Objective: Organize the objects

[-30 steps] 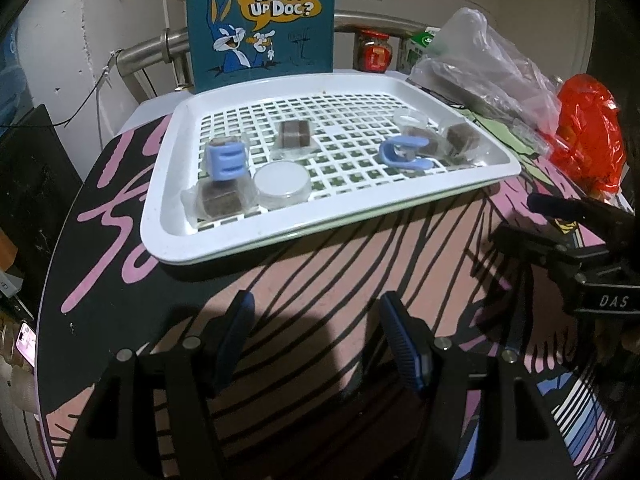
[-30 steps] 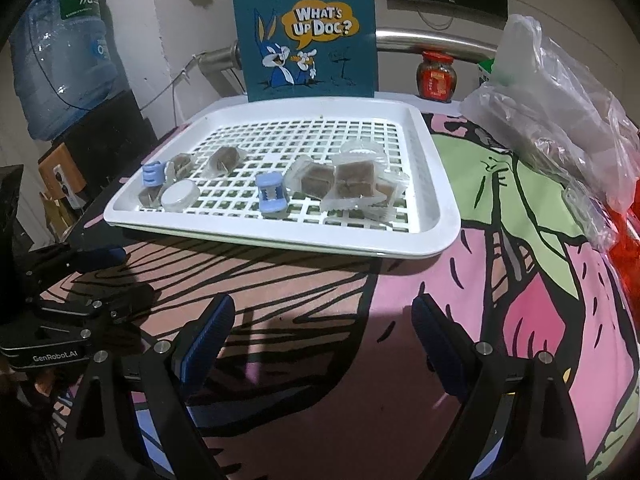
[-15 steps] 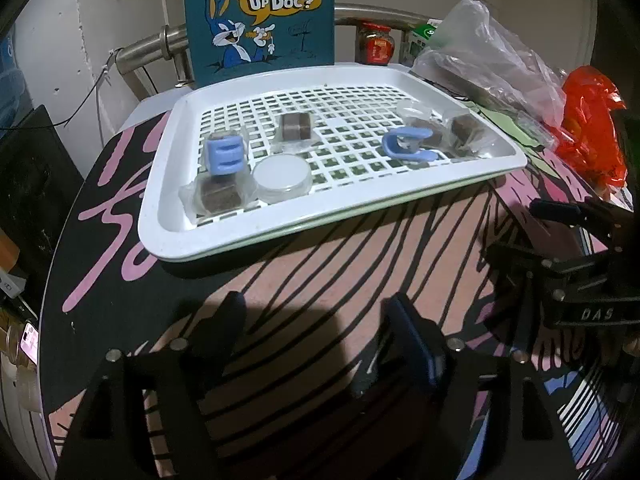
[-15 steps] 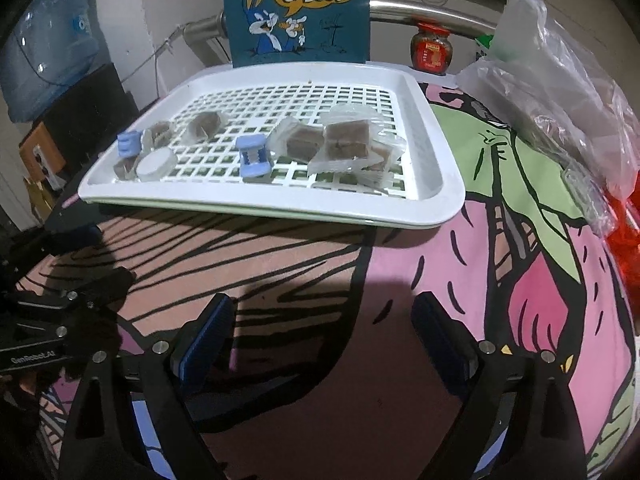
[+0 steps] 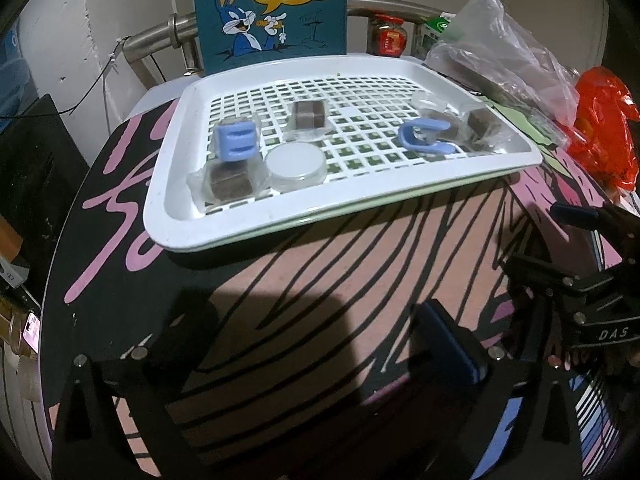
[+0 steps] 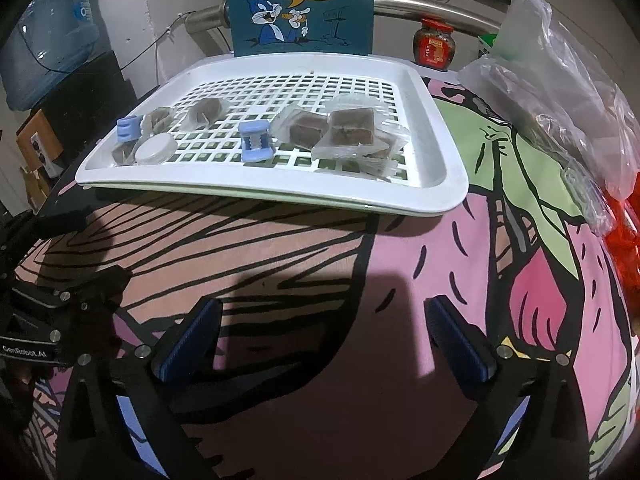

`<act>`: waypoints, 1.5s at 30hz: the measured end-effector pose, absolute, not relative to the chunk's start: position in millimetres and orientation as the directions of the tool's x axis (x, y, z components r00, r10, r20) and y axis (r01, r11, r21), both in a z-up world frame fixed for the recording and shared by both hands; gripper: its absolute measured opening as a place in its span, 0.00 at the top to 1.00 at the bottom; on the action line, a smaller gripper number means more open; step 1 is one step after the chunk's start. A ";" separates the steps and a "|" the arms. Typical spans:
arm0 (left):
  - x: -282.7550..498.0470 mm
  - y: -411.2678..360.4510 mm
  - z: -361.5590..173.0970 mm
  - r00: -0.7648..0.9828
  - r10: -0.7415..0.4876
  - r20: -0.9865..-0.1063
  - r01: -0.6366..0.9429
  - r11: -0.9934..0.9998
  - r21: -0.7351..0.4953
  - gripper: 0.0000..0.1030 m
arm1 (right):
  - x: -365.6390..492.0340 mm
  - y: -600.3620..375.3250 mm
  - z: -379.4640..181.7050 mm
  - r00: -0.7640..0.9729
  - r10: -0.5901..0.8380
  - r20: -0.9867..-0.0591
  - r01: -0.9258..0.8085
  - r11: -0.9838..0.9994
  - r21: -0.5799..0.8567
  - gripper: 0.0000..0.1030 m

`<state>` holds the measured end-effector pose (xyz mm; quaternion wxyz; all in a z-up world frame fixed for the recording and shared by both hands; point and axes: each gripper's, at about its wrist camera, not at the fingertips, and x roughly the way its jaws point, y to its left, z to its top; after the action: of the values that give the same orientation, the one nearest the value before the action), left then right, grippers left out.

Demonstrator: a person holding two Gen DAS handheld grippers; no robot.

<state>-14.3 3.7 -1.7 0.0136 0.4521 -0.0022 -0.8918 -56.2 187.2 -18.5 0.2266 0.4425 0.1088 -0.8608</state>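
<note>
Text first: bag at top centre of both views reads "WHAT'S UP DOC?" with a cartoon rabbit. My right gripper shows in the left view at right edge, marked "DAS". My left gripper shows in the right view at lower left, marked "GenRobot.AI". Red-lidded jar at upper right has a label, too small to read. Water jug at upper left of right view has print, unreadable.

Both my jaws released, spread wide, nothing between them, low in frame over the printed tablecloth, well short of the tray.

White grid tray sits mid-frame, all task items in it. Count from the left view:
- 2 blue clips: one at tray's left, standing on a wrapped block; other right of centre, lying flat.
- 1 round white lid, just right of the left clip.
- wrapped brown blocks: one at near-left corner, one at centre, and a cluster at tray's right; cluster count unclear, wrappers overlap.

Clear plastic bag and red bag at right, off the tray.
</note>
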 end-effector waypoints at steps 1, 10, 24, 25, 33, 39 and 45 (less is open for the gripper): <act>-14.2 3.8 -1.8 -0.591 -0.025 -0.807 0.023 -1.000 0.014 0.00 | -55.6 187.7 -18.4 -0.506 -0.294 -0.811 0.487 -0.873 0.013 0.00; -12.2 4.7 -2.2 -0.590 -0.029 -0.807 0.029 -0.999 0.014 0.00 | -53.7 187.7 -17.6 -0.507 -0.291 -0.811 0.485 -0.874 0.010 0.00; -10.9 4.4 -2.2 -0.590 -0.031 -0.807 0.034 -0.999 0.013 0.00 | -53.4 187.7 -17.6 -0.507 -0.291 -0.811 0.485 -0.874 0.011 0.00; -10.8 4.4 -2.1 -0.590 -0.031 -0.807 0.034 -0.999 0.013 0.00 | -53.4 187.7 -17.6 -0.507 -0.291 -0.811 0.485 -0.874 0.010 0.00; -11.1 4.7 -2.2 -0.590 -0.031 -0.807 0.034 -0.999 0.014 0.00 | -53.0 187.6 -17.5 -0.507 -0.291 -0.811 0.485 -0.874 0.011 0.00; -11.1 4.6 -2.2 -0.590 -0.031 -0.807 0.034 -0.999 0.014 0.00 | -53.0 187.5 -17.5 -0.507 -0.291 -0.811 0.485 -0.874 0.011 0.00; -11.2 4.5 -2.2 -0.590 -0.031 -0.807 0.034 -0.999 0.014 0.00 | -53.1 187.4 -17.5 -0.507 -0.291 -0.811 0.485 -0.874 0.011 0.00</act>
<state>-11.2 4.5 -2.2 0.0184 0.4526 0.0015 -0.8915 -53.1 187.4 -17.5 0.2254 0.4425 0.1096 -0.8610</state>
